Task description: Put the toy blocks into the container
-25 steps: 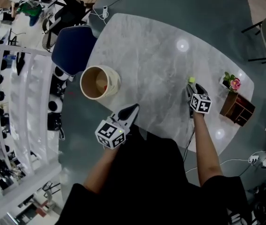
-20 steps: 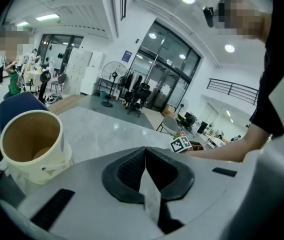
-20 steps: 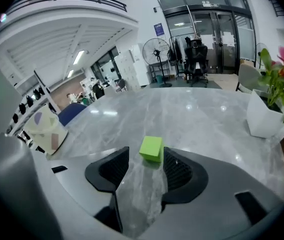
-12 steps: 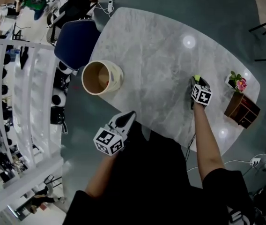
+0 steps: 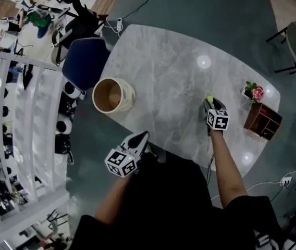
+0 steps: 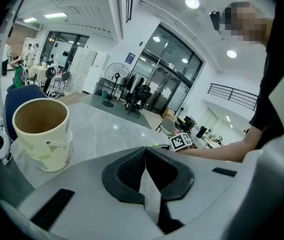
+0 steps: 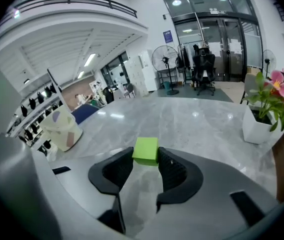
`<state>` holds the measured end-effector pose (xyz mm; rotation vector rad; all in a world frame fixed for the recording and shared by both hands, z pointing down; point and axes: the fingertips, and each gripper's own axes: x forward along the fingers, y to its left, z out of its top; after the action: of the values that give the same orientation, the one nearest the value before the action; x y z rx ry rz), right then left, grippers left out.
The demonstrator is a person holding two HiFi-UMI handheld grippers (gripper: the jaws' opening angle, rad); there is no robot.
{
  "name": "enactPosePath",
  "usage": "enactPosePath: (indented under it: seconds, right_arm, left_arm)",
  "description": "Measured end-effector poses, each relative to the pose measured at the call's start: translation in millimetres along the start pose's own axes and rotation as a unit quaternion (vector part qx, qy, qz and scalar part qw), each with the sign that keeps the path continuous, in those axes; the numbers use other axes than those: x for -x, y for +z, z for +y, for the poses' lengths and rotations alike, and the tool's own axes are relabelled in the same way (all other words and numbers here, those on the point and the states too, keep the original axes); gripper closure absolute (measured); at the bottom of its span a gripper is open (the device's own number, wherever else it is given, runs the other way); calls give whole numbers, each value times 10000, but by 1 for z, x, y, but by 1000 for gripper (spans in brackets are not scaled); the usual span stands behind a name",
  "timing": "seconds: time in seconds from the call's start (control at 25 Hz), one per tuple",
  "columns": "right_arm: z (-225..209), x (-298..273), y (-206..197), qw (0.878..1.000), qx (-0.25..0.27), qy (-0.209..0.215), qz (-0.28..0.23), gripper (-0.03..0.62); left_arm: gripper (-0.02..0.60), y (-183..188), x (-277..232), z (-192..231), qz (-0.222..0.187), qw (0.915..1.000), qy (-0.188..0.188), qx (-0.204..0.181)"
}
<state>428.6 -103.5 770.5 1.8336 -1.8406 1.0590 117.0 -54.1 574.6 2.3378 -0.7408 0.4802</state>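
A small green block (image 7: 145, 150) rests on the grey marble table (image 5: 163, 66) near its right side, also seen in the head view (image 5: 209, 99). My right gripper (image 7: 146, 156) (image 5: 210, 103) is closing its jaws around the block, and both pads meet its sides. The container is a cream paper cup (image 5: 127, 99), upright at the table's left edge and visible from both gripper views (image 6: 44, 134) (image 7: 62, 129). My left gripper (image 5: 142, 135) (image 6: 145, 156) hovers off the table's near edge, shut with nothing in it.
A white pot of pink flowers (image 5: 253, 91) (image 7: 264, 114) and a small wooden shelf (image 5: 262, 120) stand at the table's right end. A blue chair (image 5: 85, 61) sits behind the cup. White racks (image 5: 17, 113) line the left.
The right gripper has stayed at the green block and the left gripper near the table's front edge. The head camera has shifted a little.
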Motion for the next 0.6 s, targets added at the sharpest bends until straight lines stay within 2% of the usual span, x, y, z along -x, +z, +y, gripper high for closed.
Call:
enactPosePath:
  seconds: [0.12, 0.32, 0.44, 0.6]
  right_arm:
    - [24, 24, 8, 9996, -102, 162, -215, 444]
    - [71, 64, 17, 9985, 74, 295, -463, 444]
    - [97, 76, 27, 9971, 330, 407, -557, 444]
    - [143, 83, 25, 9948, 725, 565, -444, 444]
  left_arm:
    - [577, 4, -1, -3, -108, 9997, -143, -175]
    - [577, 9, 22, -2, -353, 9987, -194, -320]
    - [577, 12, 39, 11, -692, 9971, -51, -319]
    - [577, 15, 73, 19, -1026, 9935, -344, -358]
